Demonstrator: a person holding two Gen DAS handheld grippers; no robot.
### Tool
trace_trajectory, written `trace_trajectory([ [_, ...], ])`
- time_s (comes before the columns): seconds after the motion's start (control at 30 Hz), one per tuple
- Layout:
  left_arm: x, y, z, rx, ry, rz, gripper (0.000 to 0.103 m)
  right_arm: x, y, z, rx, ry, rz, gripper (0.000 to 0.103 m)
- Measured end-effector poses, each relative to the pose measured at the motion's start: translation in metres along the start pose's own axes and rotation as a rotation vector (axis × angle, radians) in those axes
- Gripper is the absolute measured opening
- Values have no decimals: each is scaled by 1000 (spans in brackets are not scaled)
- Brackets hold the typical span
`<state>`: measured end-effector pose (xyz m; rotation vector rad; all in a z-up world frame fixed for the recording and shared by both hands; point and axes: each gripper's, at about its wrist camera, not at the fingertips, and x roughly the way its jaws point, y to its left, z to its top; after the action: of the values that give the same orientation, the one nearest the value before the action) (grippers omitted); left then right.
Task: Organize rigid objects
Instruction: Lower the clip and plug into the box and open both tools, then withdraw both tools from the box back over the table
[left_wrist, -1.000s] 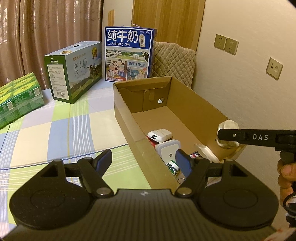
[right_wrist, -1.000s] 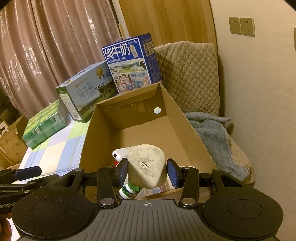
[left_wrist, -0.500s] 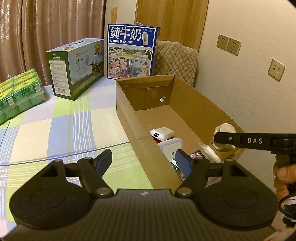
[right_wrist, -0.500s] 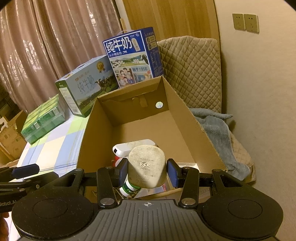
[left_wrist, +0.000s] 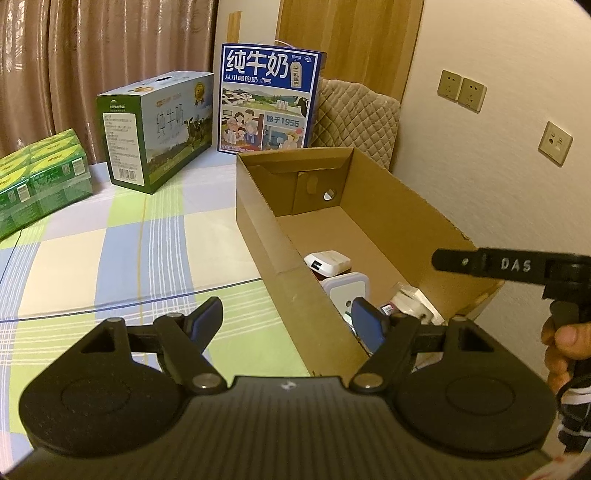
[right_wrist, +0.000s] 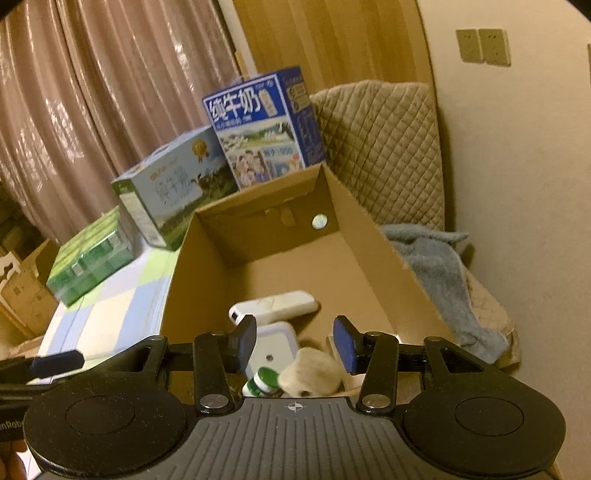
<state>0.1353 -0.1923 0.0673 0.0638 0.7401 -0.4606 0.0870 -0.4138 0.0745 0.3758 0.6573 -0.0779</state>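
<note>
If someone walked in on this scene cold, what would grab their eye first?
Probably the long open brown cardboard box on the checked cloth, small items heaped at its near end. Behind it stands the bright blue milk carton case. Below the open right gripper, a beige rounded object lies in the box.

Brown cardboard box (left_wrist: 388, 206), checked tablecloth (left_wrist: 110, 258)

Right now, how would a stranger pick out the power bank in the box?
Find the open cardboard box beside the checked cloth. On its floor, just beyond the square white container, lies the power bank: the only long, flat white slab, with a port at its left end.
</note>
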Motion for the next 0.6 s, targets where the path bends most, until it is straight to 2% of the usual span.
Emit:
trace_trajectory([
  [0.07,-1,1,-1,-3,-5,1,76,-3,-1,1,9,-8,3,56],
  [0.13,-3,2,-1,-5,-11,4,77,-6,-2,2,11,-13,3,59],
  [0.4,-11,1,-5,-9,-35,19,91,-17,-4,-2,8,-4,-16,65],
  [0.6,-20,0,-9,-19,-39,24,94,-32,-3,-6,-5,-5,-27,69],
])
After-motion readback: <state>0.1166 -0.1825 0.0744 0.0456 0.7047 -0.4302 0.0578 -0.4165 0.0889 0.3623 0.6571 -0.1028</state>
